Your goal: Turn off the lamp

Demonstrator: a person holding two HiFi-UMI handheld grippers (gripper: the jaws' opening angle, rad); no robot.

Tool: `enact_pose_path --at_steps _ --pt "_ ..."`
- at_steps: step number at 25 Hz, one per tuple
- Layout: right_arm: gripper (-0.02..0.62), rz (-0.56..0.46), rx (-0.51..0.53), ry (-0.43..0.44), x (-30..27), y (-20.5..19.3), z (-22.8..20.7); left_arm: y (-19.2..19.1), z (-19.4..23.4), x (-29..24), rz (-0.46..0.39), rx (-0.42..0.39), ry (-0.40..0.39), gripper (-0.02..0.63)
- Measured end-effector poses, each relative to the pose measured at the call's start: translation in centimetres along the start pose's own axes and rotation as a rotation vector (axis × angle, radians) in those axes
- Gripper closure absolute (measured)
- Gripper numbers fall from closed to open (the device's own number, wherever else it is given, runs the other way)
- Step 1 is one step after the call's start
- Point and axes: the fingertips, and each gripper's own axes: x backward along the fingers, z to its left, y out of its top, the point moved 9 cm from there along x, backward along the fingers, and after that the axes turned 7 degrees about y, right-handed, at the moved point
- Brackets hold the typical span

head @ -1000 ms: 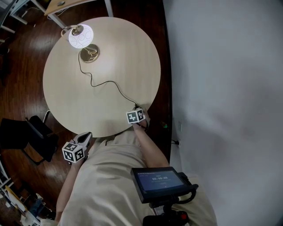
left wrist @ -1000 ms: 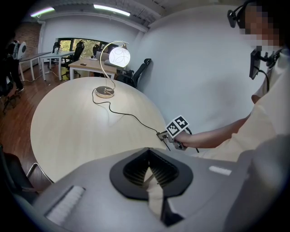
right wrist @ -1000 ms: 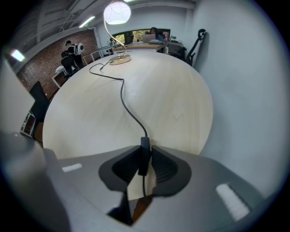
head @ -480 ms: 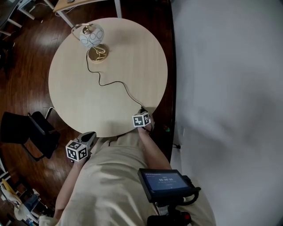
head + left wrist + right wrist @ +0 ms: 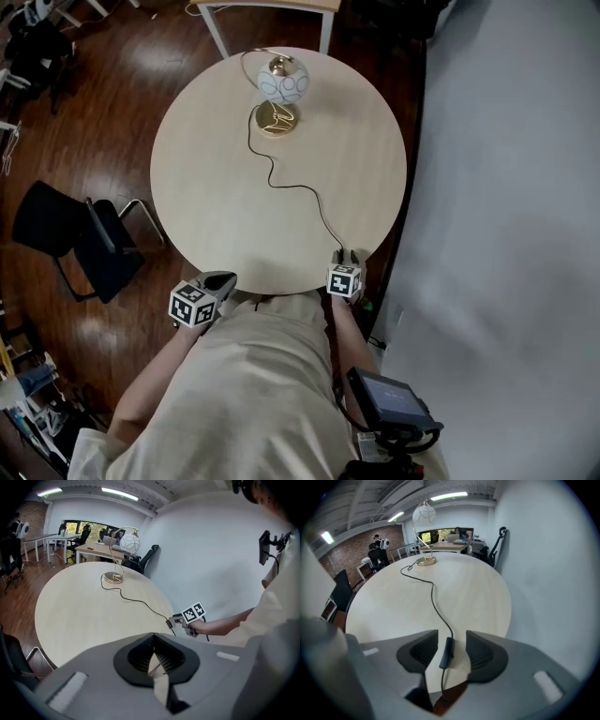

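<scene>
The lamp [image 5: 282,82], with a white globe shade and a brass base [image 5: 276,120], stands unlit at the far side of the round table [image 5: 211,187]. Its black cord [image 5: 298,187] snakes to the near edge, where the inline switch [image 5: 447,652] lies. My right gripper [image 5: 347,257] sits over that switch; in the right gripper view its jaws [image 5: 447,645] are opening, with the switch between them and touched by neither pad. My left gripper [image 5: 223,280] hangs off the table's near edge, shut and empty [image 5: 153,654]. The left gripper view also shows the lamp [image 5: 127,543] and my right gripper [image 5: 180,619].
A black chair [image 5: 80,239] stands left of the table on the wooden floor. A white-legged desk [image 5: 272,9] is just beyond the lamp. A pale wall [image 5: 506,187] runs close along the table's right side. A small screen [image 5: 389,401] hangs at the person's waist.
The lamp shade glowed bright a second ago and is dark now. The right gripper's jaws have come apart at the switch. The head view has swung, so the table sits further right.
</scene>
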Motion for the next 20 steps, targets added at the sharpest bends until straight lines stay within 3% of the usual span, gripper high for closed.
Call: enact_pose_path --at_steps 6,10,20 --pt "0.442 -0.101 0.1 0.044 2.1 1.7 1.6 -0.3 2.1 1.5 -0.057 0.041 0.006 0.602" --pt "0.451 -0.103 0.173 0.04 2.7 3.7 3.8 -0.9 4.0 2.9 -0.115 0.087 0.013 0.603" --pt "0.474 -0.053 0.27 0.072 4.0 4.5 16.0 -4.4 9.6 7.3 -0.207 0.136 -0.059 0.603"
